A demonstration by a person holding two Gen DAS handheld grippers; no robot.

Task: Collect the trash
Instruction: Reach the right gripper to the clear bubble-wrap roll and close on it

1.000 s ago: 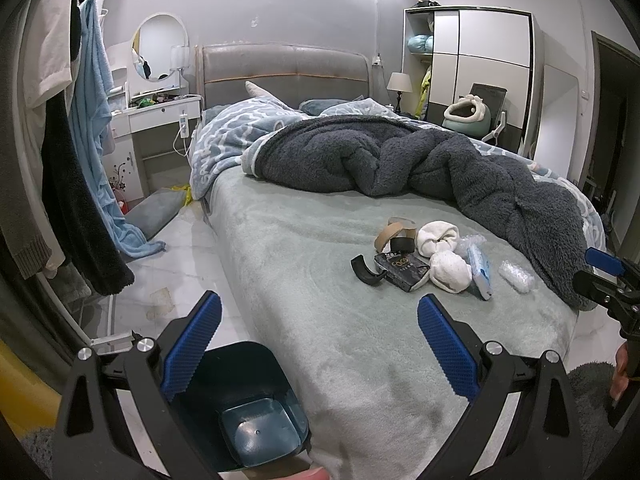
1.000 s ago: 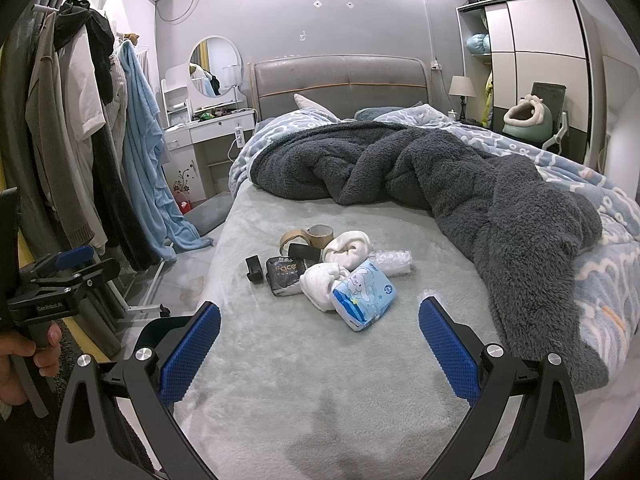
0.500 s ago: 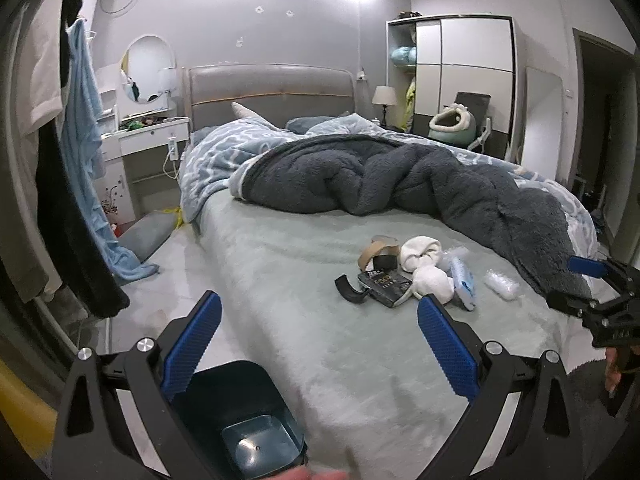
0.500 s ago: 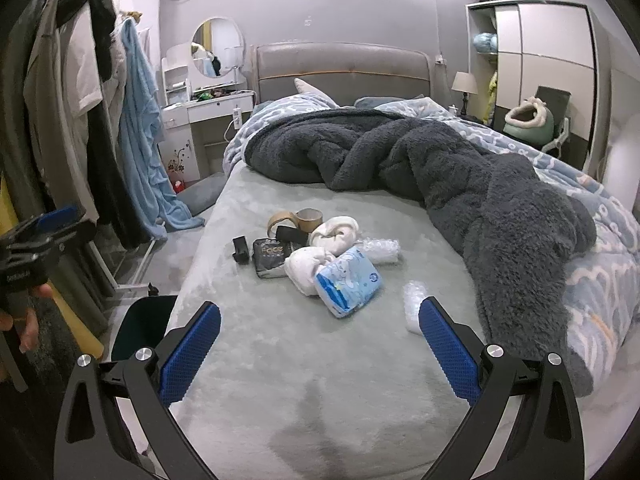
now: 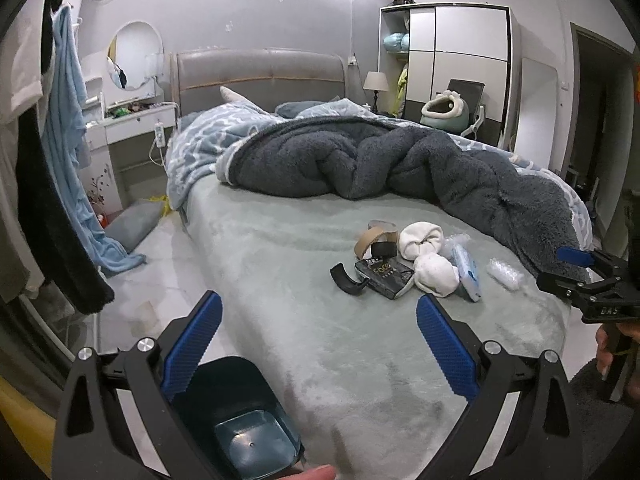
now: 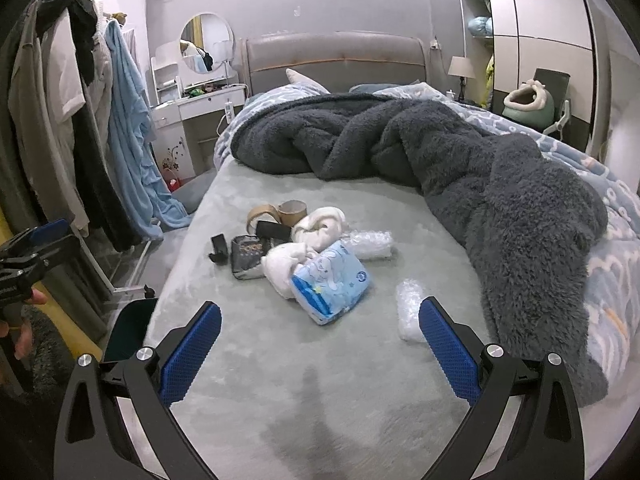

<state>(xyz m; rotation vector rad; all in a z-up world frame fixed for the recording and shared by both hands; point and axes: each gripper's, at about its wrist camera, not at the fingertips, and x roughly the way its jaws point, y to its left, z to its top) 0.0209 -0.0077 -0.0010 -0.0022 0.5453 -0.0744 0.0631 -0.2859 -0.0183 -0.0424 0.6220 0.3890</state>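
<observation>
Both grippers empty, fingers wide apart, hovering level over the foot of the bed [image 6: 280, 400]; right gripper [image 6: 320, 344] nearer: bubble wrap piece [image 6: 410, 312] just ahead by its right finger, long axis pointing away; trash pile [image 6: 304, 248] further up; left gripper [image 5: 318, 336] above bin [image 5: 240, 420]

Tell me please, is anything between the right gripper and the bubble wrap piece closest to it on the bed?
Nothing visible blocks it. The right gripper is open and hovers over bare bed sheet. The nearest bubble wrap piece lies alone, just beyond the right finger, apart from the blue packet and the dark blanket.
</observation>
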